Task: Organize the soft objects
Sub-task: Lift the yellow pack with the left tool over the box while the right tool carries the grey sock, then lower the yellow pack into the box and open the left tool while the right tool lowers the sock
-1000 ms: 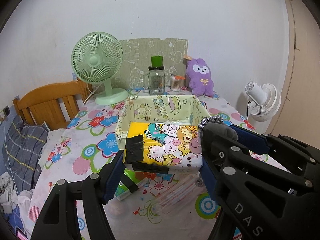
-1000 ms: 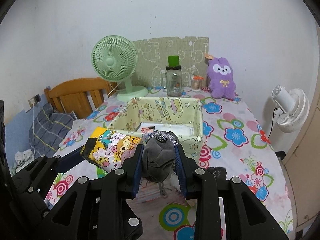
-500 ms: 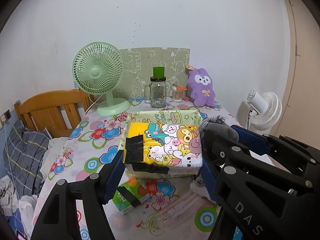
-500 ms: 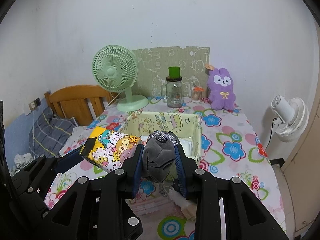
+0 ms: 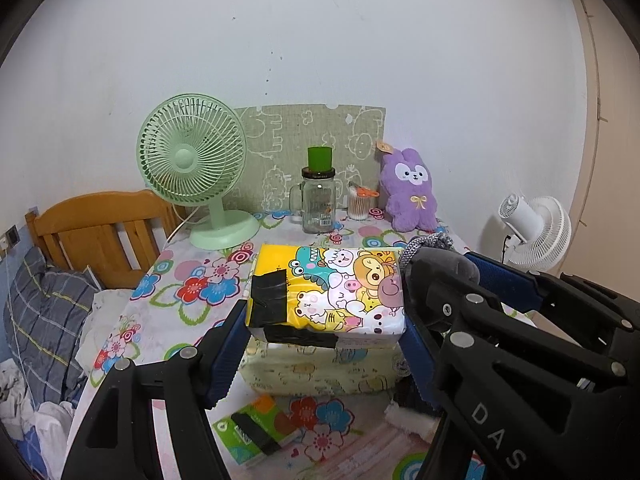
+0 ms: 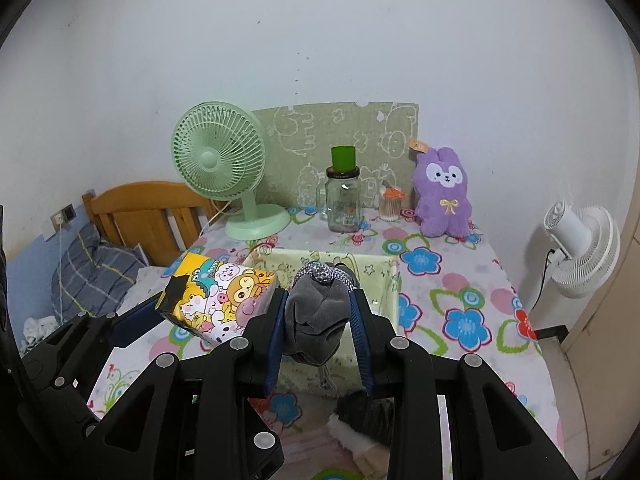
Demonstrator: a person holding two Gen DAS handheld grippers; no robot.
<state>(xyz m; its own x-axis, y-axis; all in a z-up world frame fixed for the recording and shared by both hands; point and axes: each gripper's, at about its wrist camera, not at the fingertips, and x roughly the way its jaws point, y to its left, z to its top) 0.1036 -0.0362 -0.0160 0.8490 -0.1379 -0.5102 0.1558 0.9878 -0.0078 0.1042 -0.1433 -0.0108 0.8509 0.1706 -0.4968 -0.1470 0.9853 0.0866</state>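
Both grippers are rising: the left gripper (image 5: pixel 324 340) is clamping the yellow cartoon-printed tissue pack (image 5: pixel 326 292), the right gripper (image 6: pixel 318 328) is squeezing the grey plush pouch (image 6: pixel 316 320), above the pale-green fabric bin (image 6: pixel 384 276).

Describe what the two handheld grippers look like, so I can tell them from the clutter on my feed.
Both the left gripper and the right gripper are matte black angular linkages joined by round silver rivets. Each finger carries a ribbed blue pad on its inner face. One left finger bears pale letters "DAS". No cables, hands or sleeves show.
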